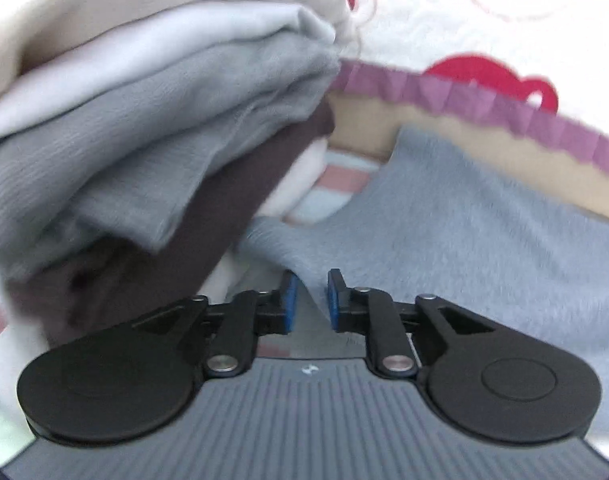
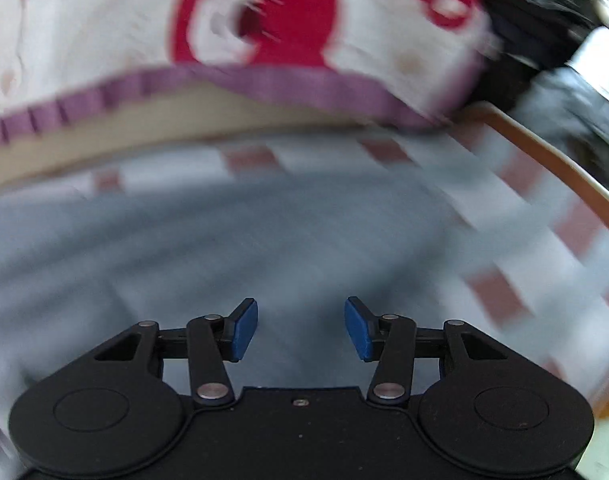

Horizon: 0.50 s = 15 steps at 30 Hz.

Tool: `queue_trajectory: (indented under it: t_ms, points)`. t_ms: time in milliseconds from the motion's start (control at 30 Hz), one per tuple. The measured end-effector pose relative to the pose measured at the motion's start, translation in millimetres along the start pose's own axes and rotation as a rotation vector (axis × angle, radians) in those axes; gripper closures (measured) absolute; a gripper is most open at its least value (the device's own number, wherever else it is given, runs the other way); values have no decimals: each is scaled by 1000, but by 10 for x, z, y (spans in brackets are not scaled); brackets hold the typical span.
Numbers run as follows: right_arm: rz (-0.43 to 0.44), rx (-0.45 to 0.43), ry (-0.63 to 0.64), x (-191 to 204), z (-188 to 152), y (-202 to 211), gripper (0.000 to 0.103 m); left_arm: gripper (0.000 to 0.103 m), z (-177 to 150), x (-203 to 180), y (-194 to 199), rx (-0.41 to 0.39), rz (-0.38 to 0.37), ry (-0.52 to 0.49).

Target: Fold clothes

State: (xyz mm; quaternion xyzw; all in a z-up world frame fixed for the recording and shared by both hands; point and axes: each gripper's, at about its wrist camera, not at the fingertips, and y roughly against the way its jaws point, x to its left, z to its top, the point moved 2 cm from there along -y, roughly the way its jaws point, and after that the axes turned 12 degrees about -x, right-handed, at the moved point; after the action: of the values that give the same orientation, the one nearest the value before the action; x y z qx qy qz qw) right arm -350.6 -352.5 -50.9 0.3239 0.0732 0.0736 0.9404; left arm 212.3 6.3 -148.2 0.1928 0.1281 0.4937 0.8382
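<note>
A light grey fleece garment [image 1: 464, 216] lies spread on the checked cloth. My left gripper [image 1: 312, 300] sits at its near edge, blue pads [image 1: 290, 300] drawn close with a ridge of the grey fleece pinched between them. Close on the left rises a stack of folded clothes [image 1: 116, 128]: beige, white, grey and dark brown layers. In the right wrist view the same grey garment [image 2: 232, 248] stretches under my right gripper [image 2: 301, 328]. That gripper is open, with nothing between its blue pads [image 2: 246, 330]. This view is heavily motion-blurred.
A white quilt with red shapes [image 2: 264, 20] and a purple pleated trim [image 1: 504, 116] borders the far side. The red-and-white checked cloth [image 2: 544, 264] covers the surface, with a wooden edge [image 2: 552, 160] at right. Dark blurred objects [image 2: 564, 40] lie beyond it.
</note>
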Motion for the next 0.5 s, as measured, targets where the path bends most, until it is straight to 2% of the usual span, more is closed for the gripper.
queue_trajectory:
  t_ms: [33, 67, 100, 167, 233, 300, 433, 500]
  points:
    - [0, 14, 14, -142, -119, 100, 49, 72, 11, 0, 81, 23, -44, 29]
    - [8, 28, 42, -239, -225, 183, 50, 62, 22, 0, 162, 46, -88, 58]
    - [19, 31, 113, -249, -317, 253, 50, 57, 28, 7, 255, 62, -128, 86]
    - [2, -23, 332, -263, -496, 463, 50, 52, 4, 23, 471, 79, -195, 132]
    - [0, -91, 401, -386, -595, 648, 50, 52, -96, -15, 690, 106, -250, 144]
    - [12, -104, 278, -628, -611, 753, 45, 51, -201, -62, 884, 121, -273, 121]
    - [-7, -40, -67, -1209, -777, 776, 44, 51, -283, -137, 1164, 116, -248, 48]
    - [23, -19, -271, -1437, -909, 748, 42, 51, -324, -175, 1303, 114, -235, 12]
